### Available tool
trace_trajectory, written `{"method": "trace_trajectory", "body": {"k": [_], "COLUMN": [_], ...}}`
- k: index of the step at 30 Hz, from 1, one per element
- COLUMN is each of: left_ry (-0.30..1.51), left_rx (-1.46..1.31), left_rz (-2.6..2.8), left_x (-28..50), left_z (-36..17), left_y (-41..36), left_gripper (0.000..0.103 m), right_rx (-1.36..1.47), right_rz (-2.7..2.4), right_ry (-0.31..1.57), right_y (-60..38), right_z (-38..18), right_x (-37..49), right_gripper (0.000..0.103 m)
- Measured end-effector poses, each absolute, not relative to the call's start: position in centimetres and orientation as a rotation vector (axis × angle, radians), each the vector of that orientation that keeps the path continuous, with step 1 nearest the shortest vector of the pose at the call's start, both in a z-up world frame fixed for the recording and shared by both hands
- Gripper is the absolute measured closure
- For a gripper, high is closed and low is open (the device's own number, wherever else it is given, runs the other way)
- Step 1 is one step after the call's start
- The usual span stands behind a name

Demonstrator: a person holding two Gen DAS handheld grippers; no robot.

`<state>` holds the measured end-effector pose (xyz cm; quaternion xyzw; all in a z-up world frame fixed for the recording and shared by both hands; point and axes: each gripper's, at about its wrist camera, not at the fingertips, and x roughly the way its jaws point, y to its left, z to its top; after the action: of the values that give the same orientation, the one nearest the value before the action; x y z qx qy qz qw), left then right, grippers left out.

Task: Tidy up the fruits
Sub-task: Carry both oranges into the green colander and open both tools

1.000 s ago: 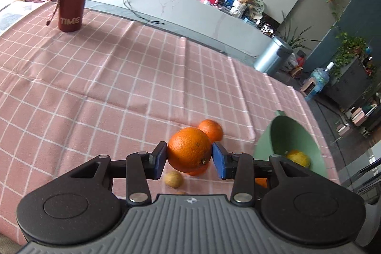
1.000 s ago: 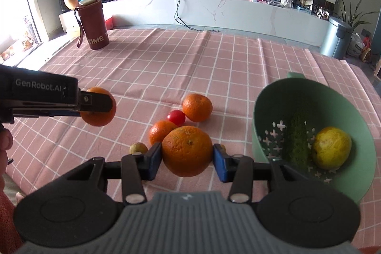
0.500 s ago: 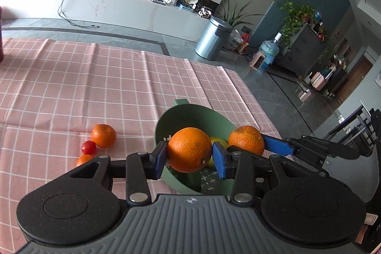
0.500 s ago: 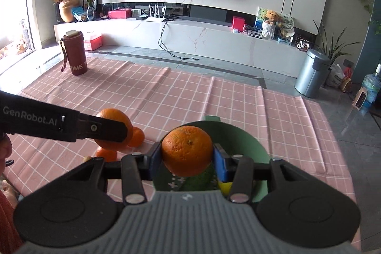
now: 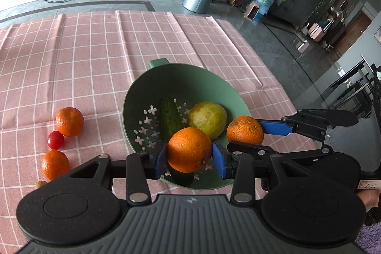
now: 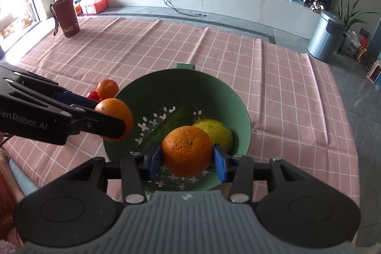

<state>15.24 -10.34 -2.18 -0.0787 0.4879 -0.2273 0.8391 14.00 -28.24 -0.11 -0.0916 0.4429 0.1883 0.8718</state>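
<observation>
Two oranges, round with pitted orange skin: one orange (image 5: pixel 189 149) sitting clamped in the left hand-held gripper (image 5: pixel 188 160), a second orange (image 6: pixel 187 150) clamped in the right hand-held gripper (image 6: pixel 186 158). Both hanging over the green colander (image 5: pixel 204 85), holding a cucumber (image 5: pixel 167 114) and a yellow fruit (image 5: pixel 207 116), on the pink-checked desk (image 5: pixel 95 51).

L gripper (image 5: pixel 189 157): blue pads clamped on an orange (image 5: pixel 189 149), one pad each side, fingers level, pointing fwd and down. Seen from R cam it comes in from the left edge, angled slightly down to the right. R gripper (image 6: pixel 187 160): pads also clamped on its own orange (image 6: pixel 187 150), fingers level. From L cam it enters from the right, pointing left. Tips of both grippers near each other, not touching.
</observation>
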Motion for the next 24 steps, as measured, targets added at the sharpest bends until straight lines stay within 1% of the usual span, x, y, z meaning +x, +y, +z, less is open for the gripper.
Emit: {"method": "trace_trajectory", "body": {"k": [5,10,16,24], "left_ry": [1.106,1.155,1.173,1.196], "left_rx": [-0.124,-0.014,0.142,0.19], "left_rz": [-0.457,-0.412,-0.375,-0.371], "left_x": [16.7,17.8,18.4,18.9], "left_z": [-3.5,-4.4,-5.0,-4.9], "left_y": [-11.0,-12.3,-14.3,-14.9], "left_gripper": [0.056,0.056,0.056,0.055], "right_rx": [-0.274,-0.28,-0.3,-0.348], "right_rz": [0.458,0.491,0.53,0.579], "right_ry": [0.993,1.086,1.16,1.202], "right_y": [-27.1,-26.9,-26.4,-25.7], "right_z": [-1.5,-3.3,-5.1,-6.3], "right_x": [15.2,17.0,18.4,18.9], "right_gripper": [0.061,0.06,0.06,0.06]}}
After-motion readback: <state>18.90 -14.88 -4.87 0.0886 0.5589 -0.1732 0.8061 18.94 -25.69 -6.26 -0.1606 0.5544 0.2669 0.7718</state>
